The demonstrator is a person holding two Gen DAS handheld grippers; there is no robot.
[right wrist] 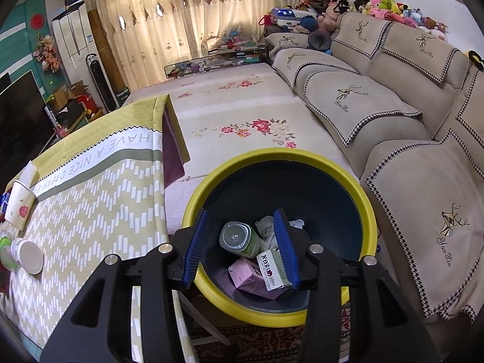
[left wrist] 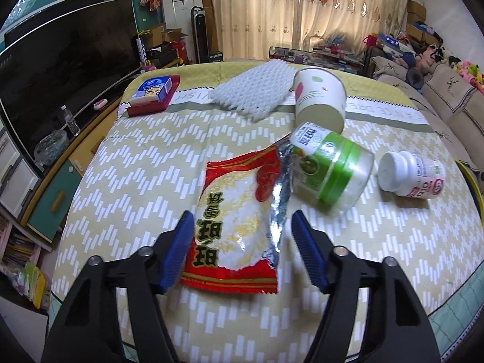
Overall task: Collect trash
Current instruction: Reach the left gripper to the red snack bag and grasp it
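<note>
On the table, from the left wrist view: tissue box in a red tray at the far left corner, foam sheet at the far edge beside it, paper cup on its side just right of that. Toward the middle, red wrapper lying flat, its silver edge touching the tipped green jar. White bottle on its side near the right edge, apart from the jar. Left gripper parted, straddling the wrapper's near end; left pad at the wrapper's edge, right pad clear of it, nothing grasped yet.

Past the table's right edge, from the right wrist view: yellow bin beside the sofa. Inside it a capped bottle, crumpled tissue, pink carton and white box. Right gripper over the bin's near rim, partly open and empty
</note>
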